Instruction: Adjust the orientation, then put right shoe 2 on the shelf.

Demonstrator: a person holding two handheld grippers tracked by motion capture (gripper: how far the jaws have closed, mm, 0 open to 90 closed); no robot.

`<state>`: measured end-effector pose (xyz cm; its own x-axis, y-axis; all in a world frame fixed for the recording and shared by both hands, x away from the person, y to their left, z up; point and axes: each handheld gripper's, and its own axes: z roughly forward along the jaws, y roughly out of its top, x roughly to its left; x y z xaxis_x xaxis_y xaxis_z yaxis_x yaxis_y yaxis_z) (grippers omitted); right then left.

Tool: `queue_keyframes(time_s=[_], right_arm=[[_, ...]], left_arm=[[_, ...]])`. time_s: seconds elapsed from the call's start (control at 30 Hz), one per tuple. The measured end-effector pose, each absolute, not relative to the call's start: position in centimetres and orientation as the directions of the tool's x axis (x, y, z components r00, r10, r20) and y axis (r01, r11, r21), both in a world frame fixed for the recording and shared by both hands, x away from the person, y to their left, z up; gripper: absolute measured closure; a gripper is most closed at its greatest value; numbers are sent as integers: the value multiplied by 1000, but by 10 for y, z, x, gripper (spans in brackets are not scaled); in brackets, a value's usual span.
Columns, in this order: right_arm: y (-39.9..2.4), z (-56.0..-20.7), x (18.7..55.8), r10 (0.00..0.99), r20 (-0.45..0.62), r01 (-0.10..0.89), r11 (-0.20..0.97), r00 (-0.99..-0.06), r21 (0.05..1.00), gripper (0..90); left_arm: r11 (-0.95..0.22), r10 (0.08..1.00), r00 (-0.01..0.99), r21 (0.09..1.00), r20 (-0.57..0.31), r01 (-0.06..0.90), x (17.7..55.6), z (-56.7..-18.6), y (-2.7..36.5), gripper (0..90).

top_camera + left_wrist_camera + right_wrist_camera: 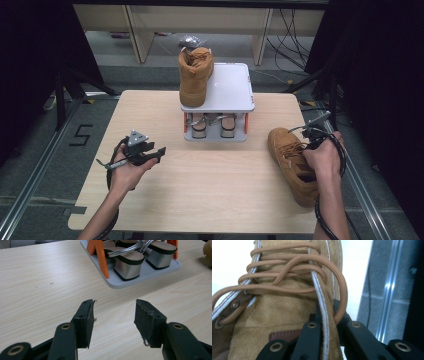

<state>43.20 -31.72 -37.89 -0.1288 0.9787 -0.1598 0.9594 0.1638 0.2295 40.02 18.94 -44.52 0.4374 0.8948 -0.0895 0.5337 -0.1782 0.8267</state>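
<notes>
Work in hand: the right gripper has hold of a tan suede boot at the right near part of the tabletop, apparently to lift it toward the rack.
Boot position: it lies on the tabletop close to the right edge, toe toward the far side, collar toward the person's hand.
Right jaws: closed on the boot's upper edge beside the lacing; in the right gripper view the black jaws pinch the suede flap with its pale stitched seam, and a loop of lace runs over one of them.
Left gripper: held over the left near part of the tabletop, well apart from the boot.
Left jaws: open with nothing between them; bare wood shows in the gap in the left gripper view.
Rack: a grey two-level stand at the far middle with orange posts; a second boot stands upright on the left of its top shelf, and a pair of heeled sandals sits on the lower tray.
Materials: soft napped suede, round woven laces, metal eyelets, a brown leather patch near the collar; pale wood-grain tabletop; smooth silvery block heels on the sandals.
Risk, grip: the hold is on a thin, pliant flap, so I judge the boot could sag, swing or slip out once lifted.
Risk, lace: the loop over the jaw could snag at release and drag the boot.
Risk, edge: the boot sits near the tabletop's right edge; a slip could send it off.
Risk, placing: the free shelf space is beside the standing boot, which a swinging load could topple.
</notes>
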Motion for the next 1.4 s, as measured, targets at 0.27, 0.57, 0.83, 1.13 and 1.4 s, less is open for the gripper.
queue_keyframes(time_s=[0.27, 0.57, 0.83, 1.13, 1.4], right_arm=[[-316, -376, 438, 960, -227, 906, 239, -166, 349, 861], [-310, -373, 445, 953, -258, 880, 256, -160, 399, 862], [-306, -370, 451, 954, -264, 869, 245, -139, 430, 862], [-303, -363, 454, 956, -262, 858, 240, -129, 454, 862], [-298, -351, 457, 959, -257, 845, 236, -122, 480, 862]], left_arm=[[-164, 898, 428, 827, -100, 538, 398, -450, 192, 489], [-150, 904, 415, 834, -101, 530, 395, -454, 196, 491], [-115, 915, 386, 842, -117, 527, 394, -461, 202, 488], [-110, 916, 384, 850, -114, 516, 392, -459, 202, 485], [-112, 915, 387, 849, -115, 516, 393, -461, 200, 485]])
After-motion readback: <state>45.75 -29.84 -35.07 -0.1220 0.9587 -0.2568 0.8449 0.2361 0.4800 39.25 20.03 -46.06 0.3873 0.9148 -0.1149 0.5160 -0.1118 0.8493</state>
